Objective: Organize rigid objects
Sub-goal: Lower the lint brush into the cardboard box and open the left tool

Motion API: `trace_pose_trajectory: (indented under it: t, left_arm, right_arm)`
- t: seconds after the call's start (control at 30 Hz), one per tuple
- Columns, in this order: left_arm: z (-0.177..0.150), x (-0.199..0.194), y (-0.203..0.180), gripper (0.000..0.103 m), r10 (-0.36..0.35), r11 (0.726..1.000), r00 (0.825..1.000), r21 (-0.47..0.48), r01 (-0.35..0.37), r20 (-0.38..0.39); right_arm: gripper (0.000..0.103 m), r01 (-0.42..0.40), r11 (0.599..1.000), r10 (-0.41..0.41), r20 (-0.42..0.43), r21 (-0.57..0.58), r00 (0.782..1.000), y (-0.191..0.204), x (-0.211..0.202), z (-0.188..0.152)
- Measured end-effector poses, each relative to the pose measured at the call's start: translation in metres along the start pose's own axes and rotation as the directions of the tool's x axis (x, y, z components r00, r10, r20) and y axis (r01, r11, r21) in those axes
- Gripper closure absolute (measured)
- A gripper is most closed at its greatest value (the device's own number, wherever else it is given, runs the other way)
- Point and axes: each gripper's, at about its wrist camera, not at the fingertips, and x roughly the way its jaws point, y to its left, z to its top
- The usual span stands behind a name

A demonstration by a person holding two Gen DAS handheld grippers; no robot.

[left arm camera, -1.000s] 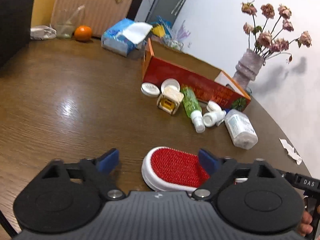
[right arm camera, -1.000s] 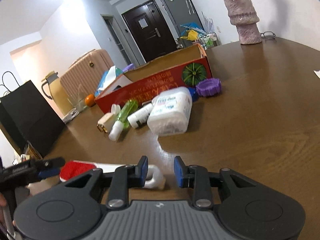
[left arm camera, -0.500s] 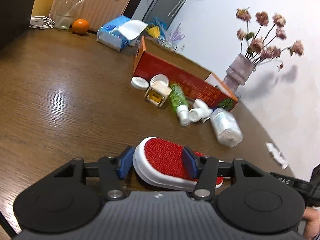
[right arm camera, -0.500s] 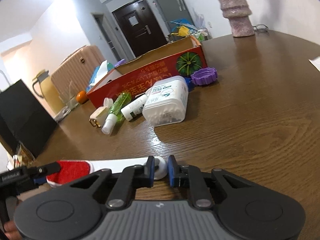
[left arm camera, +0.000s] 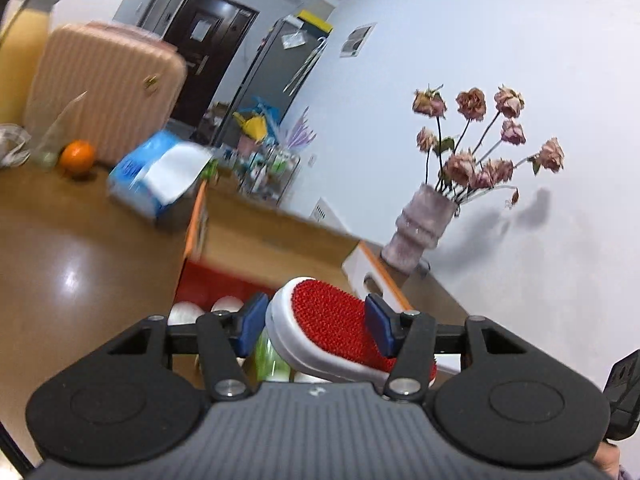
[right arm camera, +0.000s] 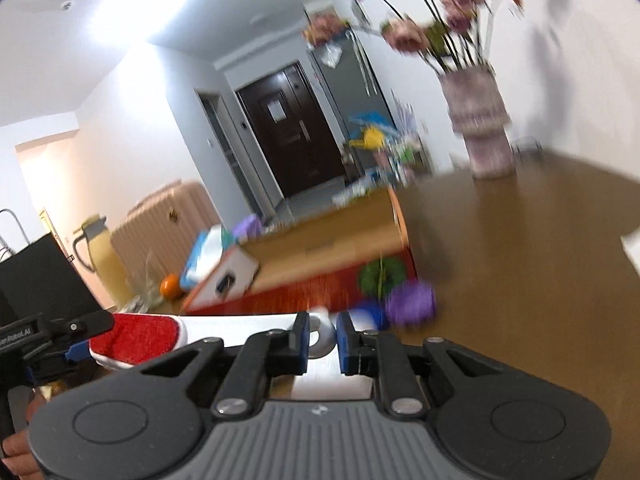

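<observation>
A white lint brush with a red bristle head (left arm camera: 332, 328) is held in the air by both grippers. My left gripper (left arm camera: 314, 326) is shut on the red head. My right gripper (right arm camera: 322, 336) is shut on the white handle end (right arm camera: 320, 332); the brush's head also shows at the left of the right wrist view (right arm camera: 140, 336). Behind it lies the open red cardboard box (left arm camera: 256, 240), seen too in the right wrist view (right arm camera: 320, 256). White jars (left arm camera: 184, 312) and a green bottle (left arm camera: 268, 356) lie under the brush by the box.
A vase of dried roses (left arm camera: 424, 224) stands at the back right of the wooden table (left arm camera: 80, 248). A blue tissue pack (left arm camera: 156, 176), an orange (left arm camera: 78, 156) and a pink suitcase (left arm camera: 104, 96) are at the back left. A purple lid (right arm camera: 412, 300) lies by the box.
Both grippers closed on the brush and lifted it off the table toward the red box. The views now tilt upward and are blurred by motion.
</observation>
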Motion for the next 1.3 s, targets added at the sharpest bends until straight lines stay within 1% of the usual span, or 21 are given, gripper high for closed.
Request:
trace_pose_trajectory:
  t: [0.13,0.23,0.3,0.33,0.4,0.47,0.57,0.63,0.67,0.7,0.73,0.77,0.8,0.83,0.87,0.97,1.03,1.07,1.17,1.23,1.3]
  left_arm:
    - [0.041,0.049,0.003,0.049,-0.003,1.0,1.0,-0.004,0.003,0.017]
    - [0.07,0.091,0.016,0.049,-0.005,0.999,1.0,-0.036,0.006,0.017]
    - [0.083,0.12,0.025,0.049,0.005,0.999,1.0,-0.046,-0.004,0.01]
    - [0.089,0.138,0.03,0.049,0.017,0.998,1.0,-0.054,-0.017,0.002]
    - [0.095,0.165,0.042,0.049,0.038,0.997,0.999,-0.063,-0.039,-0.011]
    - [0.098,0.195,0.056,0.049,0.062,0.995,0.998,-0.081,-0.064,-0.032]
    - [0.102,0.231,0.078,0.049,0.096,0.99,0.994,-0.1,-0.101,-0.057]
    - [0.102,0.255,0.089,0.043,0.132,0.984,0.986,-0.105,-0.142,-0.101]
    - [0.101,0.263,0.092,0.035,0.15,0.982,0.981,-0.099,-0.163,-0.124]
    - [0.098,0.271,0.095,0.031,0.169,0.977,0.975,-0.105,-0.185,-0.146]
    - [0.097,0.274,0.098,0.031,0.163,0.975,0.972,-0.123,-0.185,-0.17]
    - [0.098,0.274,0.098,0.027,0.136,0.98,0.977,-0.121,-0.157,-0.166]
    - [0.098,0.272,0.096,0.02,0.128,0.985,0.982,-0.095,-0.142,-0.142]
    - [0.097,0.27,0.092,0.019,0.154,0.984,0.979,-0.074,-0.165,-0.13]
    - [0.095,0.269,0.089,0.019,0.173,0.981,0.977,-0.06,-0.182,-0.127]
    - [0.09,0.273,0.082,0.019,0.176,0.983,0.971,-0.023,-0.182,-0.164]
    - [0.09,0.27,0.076,0.019,0.186,0.982,0.972,0.001,-0.188,-0.147]
    - [0.089,0.268,0.075,0.019,0.189,0.982,0.973,0.004,-0.19,-0.135]
    - [0.088,0.271,0.074,0.019,0.187,0.982,0.972,-0.006,-0.19,-0.143]
    - [0.089,0.27,0.075,0.019,0.174,0.984,0.976,-0.017,-0.178,-0.134]
    - [0.089,0.27,0.076,0.018,0.163,0.986,0.976,-0.014,-0.167,-0.141]
  right_arm:
    - [0.088,-0.008,1.0,0.008,-0.015,0.016,1.0,-0.011,0.054,0.046]
    - [0.088,-0.015,1.0,0.015,-0.024,0.006,1.0,-0.019,0.099,0.075]
    - [0.088,-0.015,1.0,0.016,-0.036,0.012,0.999,-0.025,0.132,0.091]
    - [0.088,-0.01,1.0,0.011,-0.041,0.012,0.999,-0.029,0.15,0.099]
    - [0.088,0.014,1.0,-0.015,-0.057,-0.027,0.998,-0.031,0.188,0.107]
    - [0.088,0.039,0.998,-0.044,-0.09,-0.056,0.995,-0.034,0.226,0.114]
    - [0.088,0.044,0.995,-0.055,-0.125,-0.086,0.991,-0.038,0.269,0.121]
    - [0.088,0.045,0.993,-0.061,-0.146,-0.112,0.987,-0.037,0.294,0.122]
    - [0.087,0.038,0.991,-0.058,-0.157,-0.128,0.986,-0.036,0.302,0.12]
    - [0.086,0.049,0.987,-0.075,-0.169,-0.155,0.983,-0.033,0.314,0.118]
    - [0.079,0.069,0.975,-0.109,-0.185,-0.21,0.977,-0.025,0.319,0.115]
    - [0.065,0.097,0.958,-0.147,-0.171,-0.27,0.974,-0.018,0.322,0.113]
    - [0.057,0.112,0.949,-0.164,-0.157,-0.295,0.974,-0.012,0.32,0.111]
    - [0.041,0.118,0.941,-0.17,-0.143,-0.316,0.975,-0.008,0.319,0.109]
    - [0.033,0.114,0.936,-0.168,-0.139,-0.332,0.976,-0.005,0.318,0.107]
    - [0.033,0.112,0.93,-0.177,-0.162,-0.349,0.971,-0.002,0.323,0.105]
    - [0.033,0.105,0.933,-0.173,-0.173,-0.344,0.97,-0.003,0.325,0.105]
    - [0.033,0.101,0.937,-0.169,-0.178,-0.336,0.969,-0.004,0.325,0.105]
    - [0.033,0.1,0.943,-0.167,-0.191,-0.318,0.967,-0.006,0.327,0.104]
    - [0.033,0.099,0.94,-0.168,-0.191,-0.326,0.967,-0.006,0.326,0.103]
    - [0.033,0.094,0.937,-0.166,-0.191,-0.337,0.967,-0.006,0.325,0.102]
